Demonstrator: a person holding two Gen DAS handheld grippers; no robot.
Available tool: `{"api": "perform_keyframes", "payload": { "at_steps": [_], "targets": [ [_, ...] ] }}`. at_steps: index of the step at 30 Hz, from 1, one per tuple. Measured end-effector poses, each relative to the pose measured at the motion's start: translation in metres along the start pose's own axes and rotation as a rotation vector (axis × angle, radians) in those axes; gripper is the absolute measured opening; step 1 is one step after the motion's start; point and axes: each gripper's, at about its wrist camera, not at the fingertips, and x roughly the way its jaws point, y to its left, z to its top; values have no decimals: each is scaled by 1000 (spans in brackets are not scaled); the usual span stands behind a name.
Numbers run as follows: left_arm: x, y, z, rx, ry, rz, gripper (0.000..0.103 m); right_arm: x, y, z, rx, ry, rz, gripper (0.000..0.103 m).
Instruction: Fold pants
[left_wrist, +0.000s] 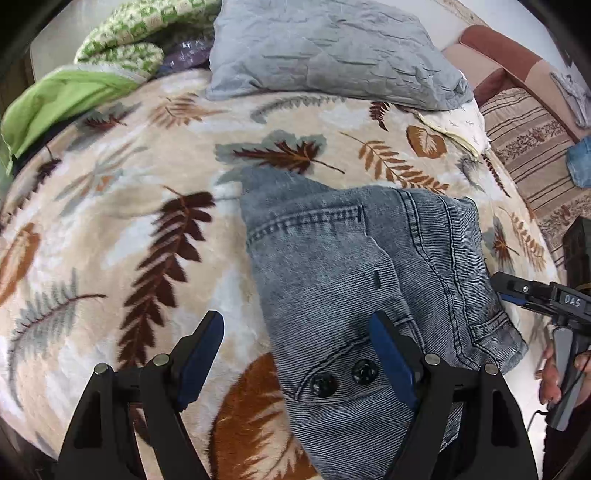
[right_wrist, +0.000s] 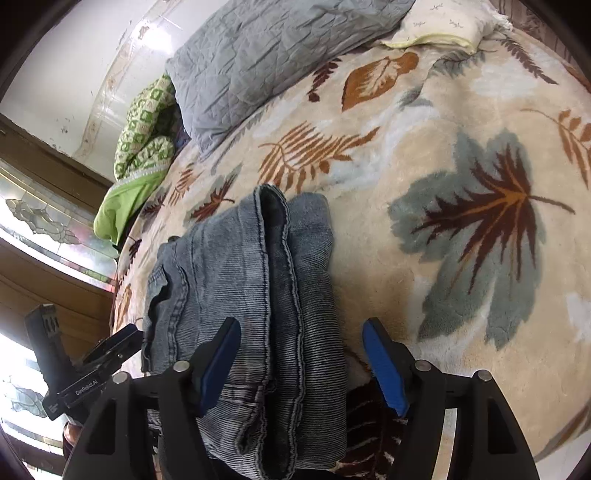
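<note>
Grey-blue denim pants (left_wrist: 362, 266) lie folded into a compact stack on a leaf-patterned blanket (left_wrist: 129, 206). Two dark buttons show at the waist end near me. My left gripper (left_wrist: 297, 328) is open above the stack's near left edge, holding nothing. The right gripper (left_wrist: 532, 291) shows at the stack's right side. In the right wrist view the pants (right_wrist: 258, 295) lie as a folded stack with a hem seam on top. My right gripper (right_wrist: 301, 332) is open, jaws straddling the near end of the stack, not clamped on it. The left gripper (right_wrist: 110, 347) shows at the left.
A grey quilted pillow (left_wrist: 325, 51) lies at the head of the bed. Green patterned bedding (left_wrist: 122, 44) is piled at the far left. A striped sofa (left_wrist: 528, 147) with a blue cloth stands to the right. A window and wooden frame (right_wrist: 44, 221) are at the left.
</note>
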Motion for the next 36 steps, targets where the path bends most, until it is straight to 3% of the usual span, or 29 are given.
{"api": "perform_keyframes", "payload": {
  "at_steps": [9,16,19,22,26,28,30,32,36],
  "targets": [
    [20,23,-1,-134,46,-185,85,7,-3,3,-20,36,47,80],
    [7,22,1,-51,39,-291,85,9,-3,9,-45,60,60,82],
    [16,15,-1,-34,70,-345,86,14,-1,10,-56,68,59,83],
    [30,5,-3,-15,90,-360,96,21,8,8,-92,63,62,86],
    [37,9,-5,-74,78,-428,99,32,26,3,-136,96,125,86],
    [38,8,-3,-77,76,-435,99,36,33,0,-164,89,100,86],
    [39,7,-3,-74,65,-443,98,36,34,-2,-158,73,94,84],
    [38,7,-3,-80,51,-448,97,35,34,-4,-151,58,101,71],
    [31,8,-3,-77,35,-423,74,30,36,-9,-128,36,126,50]
  ]
}}
